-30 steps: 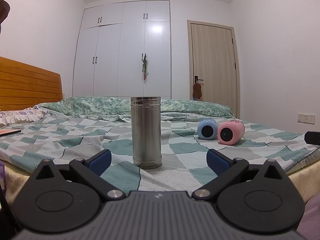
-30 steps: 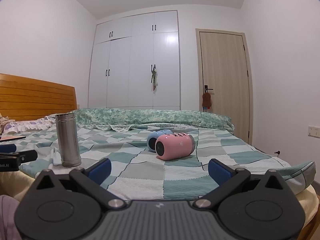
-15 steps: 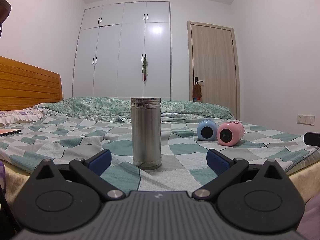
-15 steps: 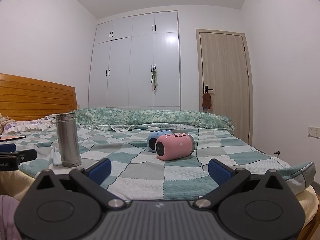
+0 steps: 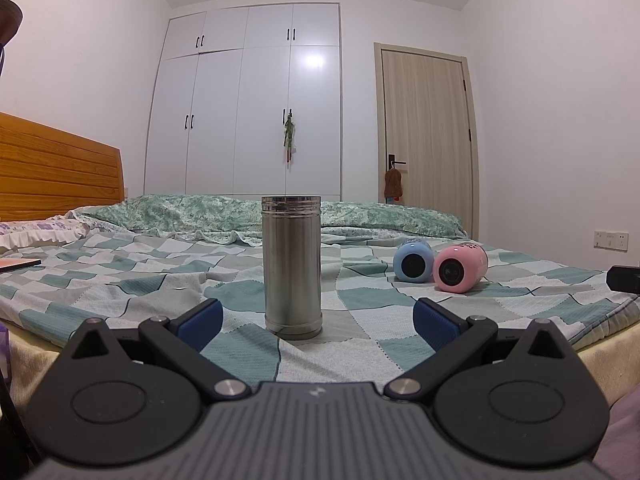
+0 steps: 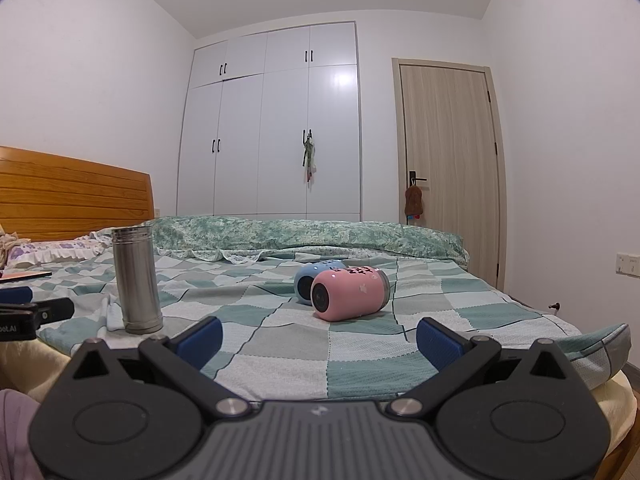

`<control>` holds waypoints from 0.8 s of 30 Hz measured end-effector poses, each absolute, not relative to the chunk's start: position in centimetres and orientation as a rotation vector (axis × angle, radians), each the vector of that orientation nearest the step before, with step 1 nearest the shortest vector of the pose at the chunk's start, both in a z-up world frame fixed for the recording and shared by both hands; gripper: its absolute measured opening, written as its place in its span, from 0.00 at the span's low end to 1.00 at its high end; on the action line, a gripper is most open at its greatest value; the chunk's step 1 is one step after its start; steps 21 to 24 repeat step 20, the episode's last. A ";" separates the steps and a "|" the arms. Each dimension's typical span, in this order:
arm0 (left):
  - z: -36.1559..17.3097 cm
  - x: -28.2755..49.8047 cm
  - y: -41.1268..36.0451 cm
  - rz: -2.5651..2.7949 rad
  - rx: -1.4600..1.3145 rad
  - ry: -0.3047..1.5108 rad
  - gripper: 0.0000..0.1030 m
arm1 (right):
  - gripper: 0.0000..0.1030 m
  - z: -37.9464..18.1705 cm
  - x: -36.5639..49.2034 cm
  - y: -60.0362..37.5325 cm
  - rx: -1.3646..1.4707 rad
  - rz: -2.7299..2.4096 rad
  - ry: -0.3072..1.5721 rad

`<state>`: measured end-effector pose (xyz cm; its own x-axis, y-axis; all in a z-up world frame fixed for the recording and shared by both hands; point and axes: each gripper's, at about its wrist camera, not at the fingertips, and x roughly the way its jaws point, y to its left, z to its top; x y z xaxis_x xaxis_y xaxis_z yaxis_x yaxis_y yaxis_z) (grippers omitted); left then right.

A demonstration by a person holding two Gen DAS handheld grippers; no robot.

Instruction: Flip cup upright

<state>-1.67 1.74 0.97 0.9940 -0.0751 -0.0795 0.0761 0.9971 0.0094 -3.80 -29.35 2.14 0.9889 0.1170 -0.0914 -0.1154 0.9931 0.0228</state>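
A steel cup (image 5: 292,266) stands upright on the checked bedspread, straight ahead of my left gripper (image 5: 318,320), which is open and empty, a short way back from it. The steel cup also shows in the right wrist view (image 6: 136,280) at the left. A pink cup (image 6: 350,294) lies on its side mid-bed with a blue cup (image 6: 310,286) on its side just behind it. My right gripper (image 6: 320,338) is open and empty, short of the pink cup. Both lying cups show in the left wrist view, pink (image 5: 460,266) and blue (image 5: 412,260).
The bed (image 6: 360,364) fills the foreground, with a wooden headboard (image 6: 72,196) at the left, a folded green quilt (image 6: 304,234) at the far side, and a flat book (image 5: 18,265) at the left. A white wardrobe (image 6: 276,128) and a door (image 6: 448,168) stand behind.
Almost nothing has moved. Both grippers stay open and hold nearly the same place; the left view has shifted very slightly.
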 end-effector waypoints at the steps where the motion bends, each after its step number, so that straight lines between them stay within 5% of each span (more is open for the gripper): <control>1: 1.0 -1.7 1.7 -0.076 0.012 0.079 1.00 | 1.00 2.1 -3.8 -29.4 0.018 0.117 0.092; 24: 1.0 -1.7 1.6 -0.078 0.018 0.075 1.00 | 1.00 2.1 -3.8 -29.3 0.016 0.117 0.093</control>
